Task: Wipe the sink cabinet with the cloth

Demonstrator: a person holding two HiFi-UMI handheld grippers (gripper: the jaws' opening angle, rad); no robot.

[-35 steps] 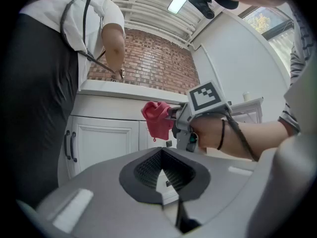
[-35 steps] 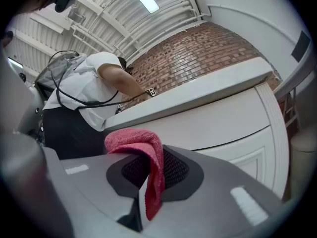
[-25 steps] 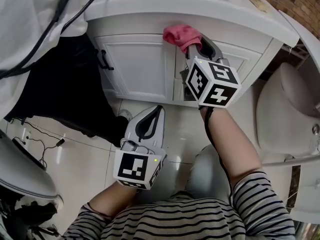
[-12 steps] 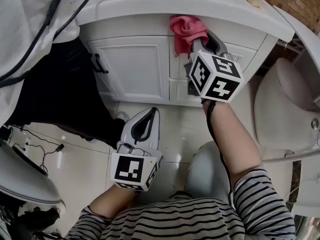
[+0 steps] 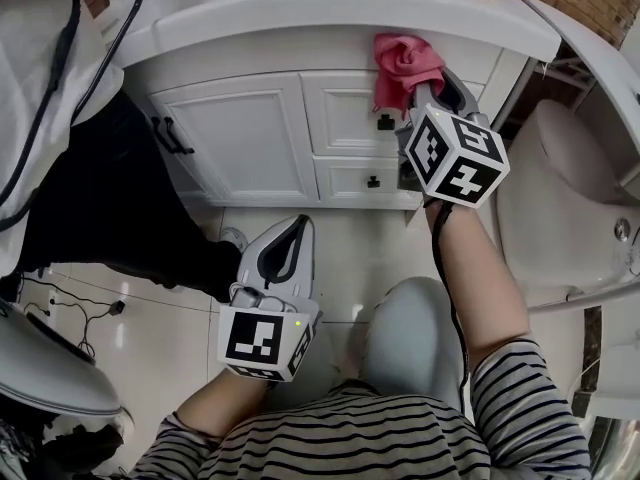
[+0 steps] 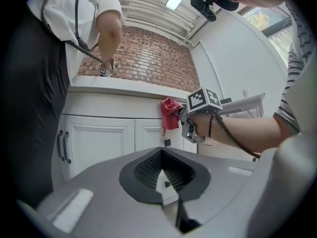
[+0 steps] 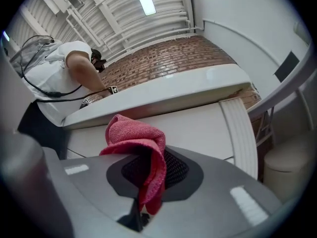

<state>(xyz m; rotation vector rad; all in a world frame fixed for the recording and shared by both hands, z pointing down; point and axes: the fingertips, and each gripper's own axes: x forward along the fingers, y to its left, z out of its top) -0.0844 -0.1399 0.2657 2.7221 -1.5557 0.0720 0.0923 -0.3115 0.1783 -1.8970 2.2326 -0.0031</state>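
A pink-red cloth (image 5: 403,66) is bunched against the top strip of the white sink cabinet (image 5: 250,133), just under the countertop rim. My right gripper (image 5: 425,96) is shut on the cloth (image 7: 141,150), whose folds hang down between its jaws. The same cloth (image 6: 170,114) shows against the cabinet front in the left gripper view. My left gripper (image 5: 297,230) hangs low over the floor tiles, well short of the cabinet, shut with nothing in it (image 6: 163,170).
A white toilet (image 5: 560,198) stands at the right, close to my right arm. Another person in dark trousers (image 5: 100,198) stands at the cabinet's left end. Black knobs (image 5: 385,122) and a door handle (image 5: 170,136) stick out from the cabinet front.
My right gripper has slid the cloth rightward along the cabinet's top strip, from above the door to above the drawers. The left gripper has barely moved.
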